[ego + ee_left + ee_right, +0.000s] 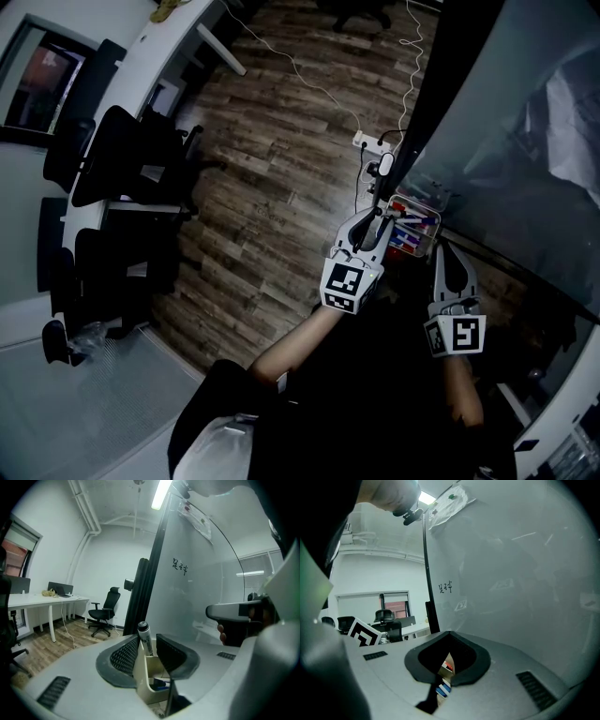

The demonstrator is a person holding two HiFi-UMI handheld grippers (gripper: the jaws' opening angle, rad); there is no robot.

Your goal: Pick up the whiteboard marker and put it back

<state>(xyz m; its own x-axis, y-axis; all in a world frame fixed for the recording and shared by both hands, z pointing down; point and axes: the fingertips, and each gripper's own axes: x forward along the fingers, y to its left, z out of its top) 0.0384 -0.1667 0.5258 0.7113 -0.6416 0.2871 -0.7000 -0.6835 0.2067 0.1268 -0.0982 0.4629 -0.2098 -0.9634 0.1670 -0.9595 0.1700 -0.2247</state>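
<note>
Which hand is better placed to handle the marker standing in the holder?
Left. The left tongs stand open on either side of the marker upright in the holder, pads not pressing. The right tongs are closed, empty, off to the side.

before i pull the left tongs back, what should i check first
1. Is the whiteboard marker seated in the cream holder? Ok: it stands inside, cap up and slightly tilted.
2. Are the left tongs no longer gripping? Ok: the pads stand apart, with a clear gap on one side of the marker.
3. Is the marker free of the other pad? Cannot tell: it stands very close to that pad.
4. Are the right tongs out of the way? Ok: they are shut and empty, off to the side in the head view.
</note>
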